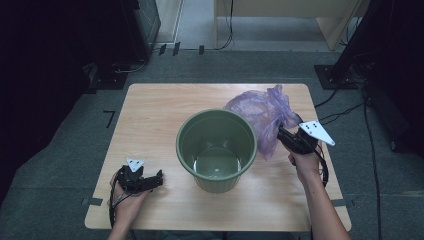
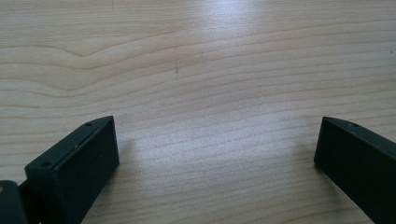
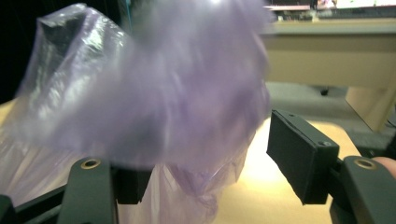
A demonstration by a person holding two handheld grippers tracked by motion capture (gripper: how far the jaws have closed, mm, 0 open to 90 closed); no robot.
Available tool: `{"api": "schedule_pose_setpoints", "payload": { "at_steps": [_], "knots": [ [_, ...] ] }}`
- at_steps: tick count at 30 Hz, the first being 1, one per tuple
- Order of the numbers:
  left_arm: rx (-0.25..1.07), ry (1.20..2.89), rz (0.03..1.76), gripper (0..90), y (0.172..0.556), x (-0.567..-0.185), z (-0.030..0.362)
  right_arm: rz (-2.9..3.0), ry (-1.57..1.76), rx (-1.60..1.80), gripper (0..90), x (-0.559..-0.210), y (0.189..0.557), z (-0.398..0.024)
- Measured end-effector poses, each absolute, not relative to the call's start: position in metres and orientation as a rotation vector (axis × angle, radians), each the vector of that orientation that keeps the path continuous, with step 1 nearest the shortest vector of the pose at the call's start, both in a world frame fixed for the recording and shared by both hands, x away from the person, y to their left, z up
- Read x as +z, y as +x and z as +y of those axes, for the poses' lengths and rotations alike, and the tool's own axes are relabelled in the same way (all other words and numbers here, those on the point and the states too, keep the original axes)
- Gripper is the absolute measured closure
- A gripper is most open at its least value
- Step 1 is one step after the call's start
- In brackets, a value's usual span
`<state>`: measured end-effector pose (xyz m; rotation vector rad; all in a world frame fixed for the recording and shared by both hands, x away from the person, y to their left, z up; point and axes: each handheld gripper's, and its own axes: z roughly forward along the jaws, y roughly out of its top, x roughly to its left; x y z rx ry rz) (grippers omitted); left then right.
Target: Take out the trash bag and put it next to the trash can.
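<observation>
A green plastic bucket (image 1: pixel 222 184) stands upright in the middle of the wooden table (image 1: pixel 150 112); its inside looks bare. A crumpled purple plastic bag (image 1: pixel 260 112) lies just behind and to the right of it, partly draped against the bucket's side. My right gripper (image 1: pixel 281 133) is at the bag's lower right edge. In the right gripper view the bag (image 3: pixel 154 102) hangs over the left jaw and fills much of the gap, while the right jaw stands apart from it, so my right gripper (image 3: pixel 210 156) is open. My left gripper (image 1: pixel 158 178) rests on the table at the front left, open (image 2: pixel 215 140) over bare wood.
The table's front edge lies just under both forearms. Dark equipment stands (image 1: pixel 345 65) and cables (image 1: pixel 367 125) flank the table on the grey floor. A light wooden piece of furniture (image 1: pixel 300 15) stands at the back.
</observation>
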<state>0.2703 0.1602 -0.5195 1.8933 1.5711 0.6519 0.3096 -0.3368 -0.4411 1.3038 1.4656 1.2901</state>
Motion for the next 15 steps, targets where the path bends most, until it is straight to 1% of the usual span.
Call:
{"api": "schedule_pose_setpoints", "payload": {
  "at_steps": [15],
  "knots": [
    [0.652, 1.891, 1.572, 0.0, 0.27, -0.52, 0.16, 1.588, 1.365, 1.122, 28.3, -0.485, 0.269, -0.363]
  ]
}}
